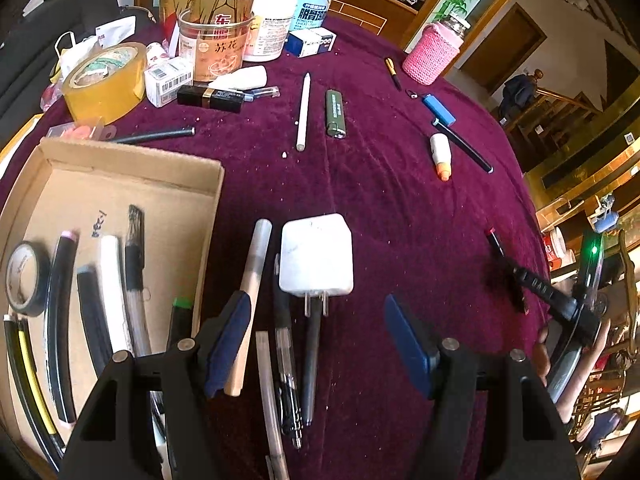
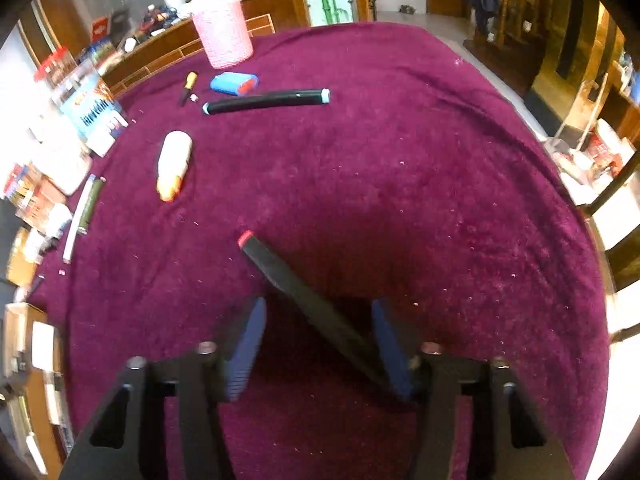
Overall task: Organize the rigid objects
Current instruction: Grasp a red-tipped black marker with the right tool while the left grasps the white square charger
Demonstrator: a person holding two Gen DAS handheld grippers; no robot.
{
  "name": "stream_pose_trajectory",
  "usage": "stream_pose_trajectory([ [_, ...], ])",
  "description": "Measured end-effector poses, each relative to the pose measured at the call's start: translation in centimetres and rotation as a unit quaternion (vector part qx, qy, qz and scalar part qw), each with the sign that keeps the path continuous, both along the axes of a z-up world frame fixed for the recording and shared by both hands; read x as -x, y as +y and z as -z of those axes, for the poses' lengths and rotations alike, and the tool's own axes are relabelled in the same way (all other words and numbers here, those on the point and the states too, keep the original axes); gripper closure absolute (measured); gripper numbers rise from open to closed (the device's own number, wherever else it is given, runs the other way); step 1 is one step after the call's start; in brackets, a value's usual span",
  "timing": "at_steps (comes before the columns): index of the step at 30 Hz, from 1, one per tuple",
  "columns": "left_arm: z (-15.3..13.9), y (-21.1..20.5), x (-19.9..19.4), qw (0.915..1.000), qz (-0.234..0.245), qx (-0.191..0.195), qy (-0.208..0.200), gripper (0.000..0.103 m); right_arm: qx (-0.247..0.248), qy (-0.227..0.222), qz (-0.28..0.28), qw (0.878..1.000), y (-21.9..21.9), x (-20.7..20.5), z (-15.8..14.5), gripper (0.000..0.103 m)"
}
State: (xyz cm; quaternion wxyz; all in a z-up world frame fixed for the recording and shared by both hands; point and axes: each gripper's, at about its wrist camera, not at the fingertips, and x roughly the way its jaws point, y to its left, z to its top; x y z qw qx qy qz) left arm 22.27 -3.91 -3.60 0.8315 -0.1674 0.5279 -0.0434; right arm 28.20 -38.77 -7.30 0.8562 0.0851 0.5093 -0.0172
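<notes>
My left gripper [image 1: 316,320] is open above a white charger plug [image 1: 317,256] and several pens [image 1: 288,360] on the purple cloth. A cardboard tray [image 1: 132,168] at the left holds tape, tubes and pens. My right gripper [image 2: 318,332] is open around a black tube with a red tip [image 2: 304,296] that slants between its blue pads without clear contact; it shows at the right of the left wrist view [image 1: 505,264]. A white stylus [image 1: 303,112], a green lighter [image 1: 335,114], a white-orange marker [image 2: 173,164] and a black tube with blue ends [image 2: 266,101] lie further off.
Jars, boxes and a yellow tape roll [image 1: 105,80] crowd the far left of the table. A pink knitted jar [image 2: 222,32] stands at the back, with a blue case [image 2: 234,82] and a small screwdriver [image 2: 188,87] near it. The table edge curves at the right.
</notes>
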Motion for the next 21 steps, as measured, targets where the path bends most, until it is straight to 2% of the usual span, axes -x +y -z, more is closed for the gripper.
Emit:
stream_pose_trajectory([
  [5,0.3,0.3,-1.3,1.0,0.003,0.001,0.006,0.034,0.023,0.002,-0.023,0.999,1.9,0.6,0.1,0.086],
  [9,1.1,0.5,-2.3,0.9998,0.002,0.005,0.017,0.034,-0.02,0.006,-0.062,0.998,3.2,1.1,-0.1,0.087],
  [12,1.8,0.6,-3.1,0.9991,0.006,0.027,0.032,0.034,-0.037,0.007,-0.083,0.996,4.3,1.2,-0.1,0.087],
  [19,2.8,-0.1,-4.1,0.9981,0.01,0.04,0.045,0.035,-0.045,0.006,-0.101,0.994,5.9,1.2,0.0,0.087],
  [21,3.1,-0.2,-4.4,0.9982,0.008,0.038,0.046,0.038,-0.05,0.007,-0.101,0.994,6.0,1.1,0.0,0.087],
])
